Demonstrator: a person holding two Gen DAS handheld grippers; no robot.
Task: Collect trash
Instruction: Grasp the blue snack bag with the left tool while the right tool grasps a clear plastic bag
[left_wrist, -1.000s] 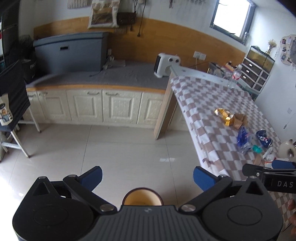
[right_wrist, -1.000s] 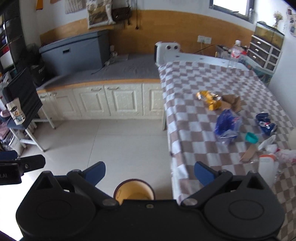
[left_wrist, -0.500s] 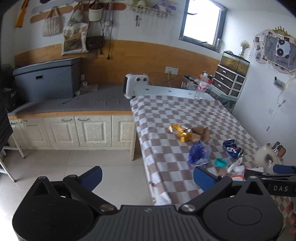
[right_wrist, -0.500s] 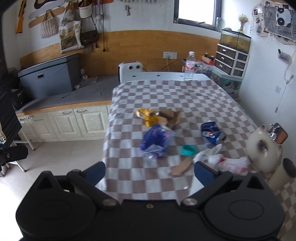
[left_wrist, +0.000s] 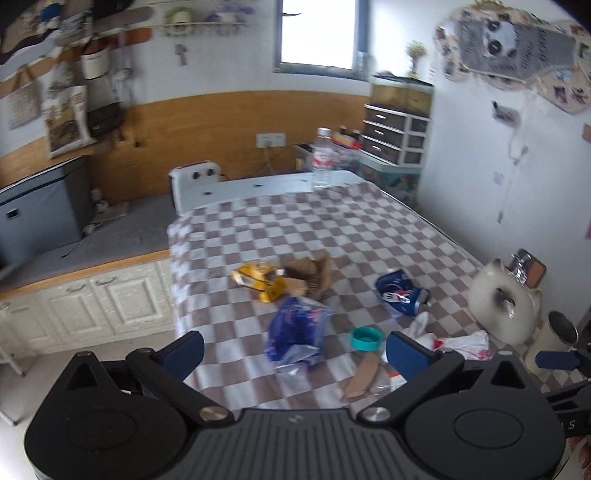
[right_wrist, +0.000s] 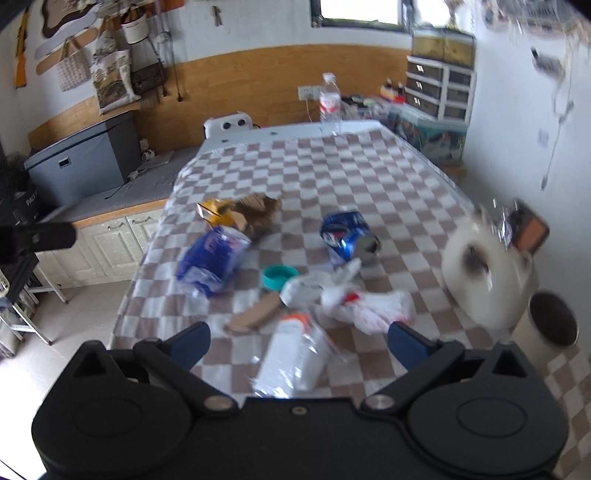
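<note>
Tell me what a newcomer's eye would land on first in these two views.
First, the litter strewn over the checkered tablecloth: a crushed blue can mid-table, a blue plastic wrapper to its left, and a white bottle lying nearest the open right claw. Next, the white cat-shaped ornament at the table's right edge, and the upright water bottle at the far end.

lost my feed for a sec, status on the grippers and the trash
Left gripper open, empty. Right gripper open, empty, above white plastic bottle. Crushed blue can, blue wrapper, teal cap on checkered tablecloth, none collected. Nothing in the way.
</note>
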